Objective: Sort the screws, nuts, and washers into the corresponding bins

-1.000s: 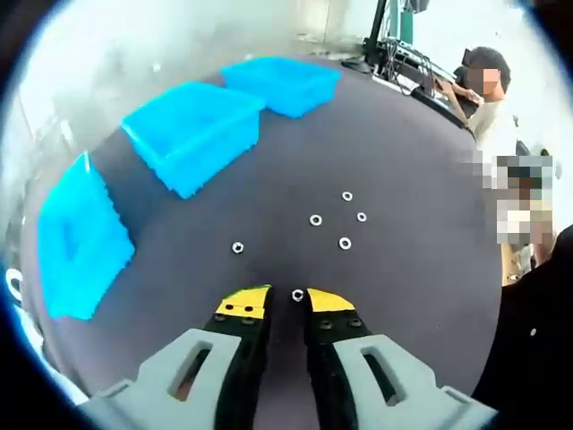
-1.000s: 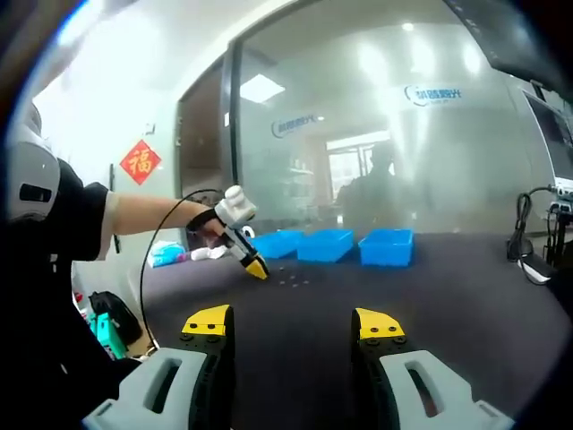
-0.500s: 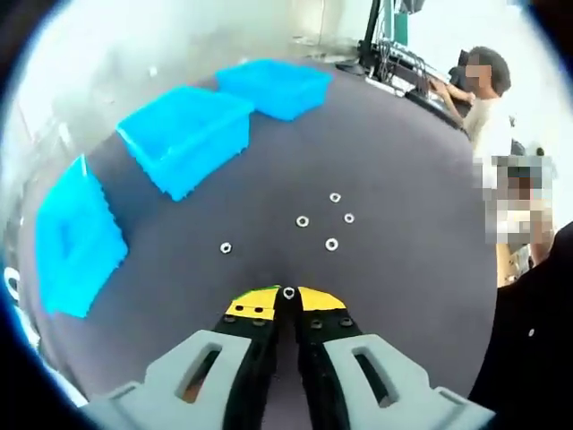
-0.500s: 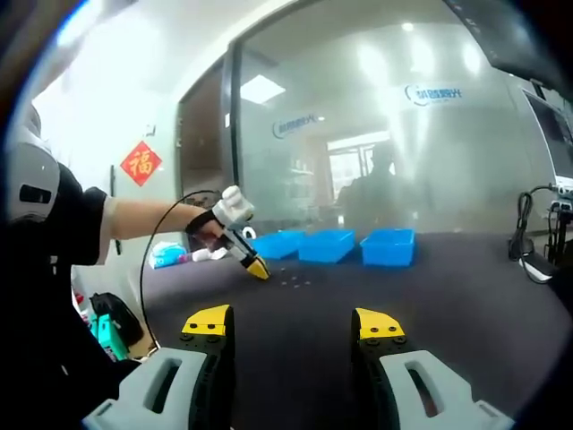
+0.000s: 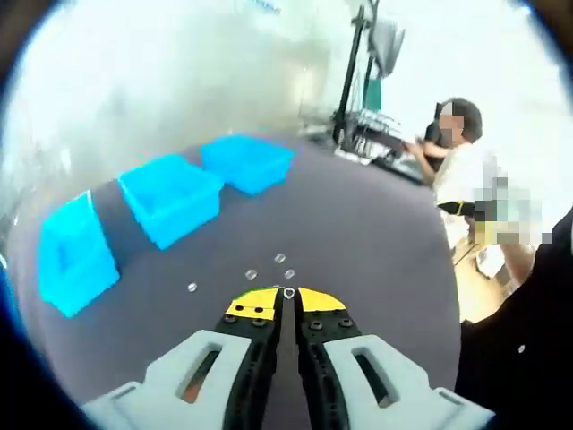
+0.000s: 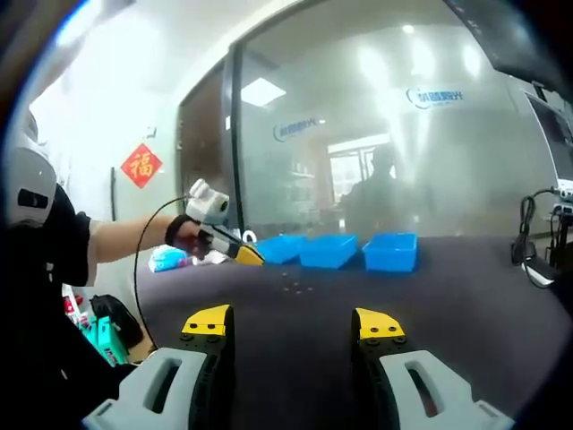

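Note:
My left gripper (image 5: 287, 296) is shut on a small silver nut (image 5: 288, 292), held at its yellow tips above the dark table (image 5: 376, 242). Below it on the table lie a few loose nuts and washers (image 5: 252, 274). Three blue bins stand in a row: the near one (image 5: 72, 255), the middle one (image 5: 173, 197) and the far one (image 5: 248, 161). In the right gripper view the left gripper (image 6: 248, 255) is raised over the table's left part, the bins (image 6: 329, 248) behind it. My right gripper (image 6: 294, 328) stands open with nothing between its jaws.
A person (image 5: 461, 170) sits at a desk with cables and a monitor stand (image 5: 358, 81) beyond the table's far edge. A glass wall (image 6: 376, 134) rises behind the bins. Cables (image 6: 528, 242) lie at the table's right side.
The left gripper closed on the nut, then lifted it off the table; the loose parts and bins now look smaller and farther. The right gripper has not moved.

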The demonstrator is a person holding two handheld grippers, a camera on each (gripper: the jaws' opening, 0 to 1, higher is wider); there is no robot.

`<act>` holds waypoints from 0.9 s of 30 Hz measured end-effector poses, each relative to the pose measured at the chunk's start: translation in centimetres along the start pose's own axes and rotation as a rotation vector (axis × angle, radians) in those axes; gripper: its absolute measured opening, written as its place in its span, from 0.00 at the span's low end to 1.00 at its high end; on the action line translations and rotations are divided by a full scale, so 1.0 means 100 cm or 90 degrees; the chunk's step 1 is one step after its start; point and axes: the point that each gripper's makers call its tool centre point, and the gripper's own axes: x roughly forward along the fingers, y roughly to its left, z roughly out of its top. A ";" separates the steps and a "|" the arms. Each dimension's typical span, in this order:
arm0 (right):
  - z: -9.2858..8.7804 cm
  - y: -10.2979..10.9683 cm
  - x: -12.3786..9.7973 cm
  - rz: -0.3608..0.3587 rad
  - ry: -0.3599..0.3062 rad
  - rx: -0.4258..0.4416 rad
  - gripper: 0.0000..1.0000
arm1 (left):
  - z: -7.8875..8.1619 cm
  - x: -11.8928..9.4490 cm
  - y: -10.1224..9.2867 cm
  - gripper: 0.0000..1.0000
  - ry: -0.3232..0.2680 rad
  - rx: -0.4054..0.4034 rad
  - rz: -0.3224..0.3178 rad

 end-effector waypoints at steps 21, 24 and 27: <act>0.009 0.017 0.006 0.018 -0.009 -0.006 0.48 | 0.024 -0.069 -0.001 0.06 -0.267 0.013 0.183; 0.010 0.018 0.007 0.019 -0.011 -0.006 0.48 | 0.024 -0.073 0.008 0.06 -0.284 0.003 0.197; 0.010 0.018 0.006 0.018 -0.012 -0.007 0.48 | 0.026 -0.071 0.025 0.06 -0.286 -0.003 0.218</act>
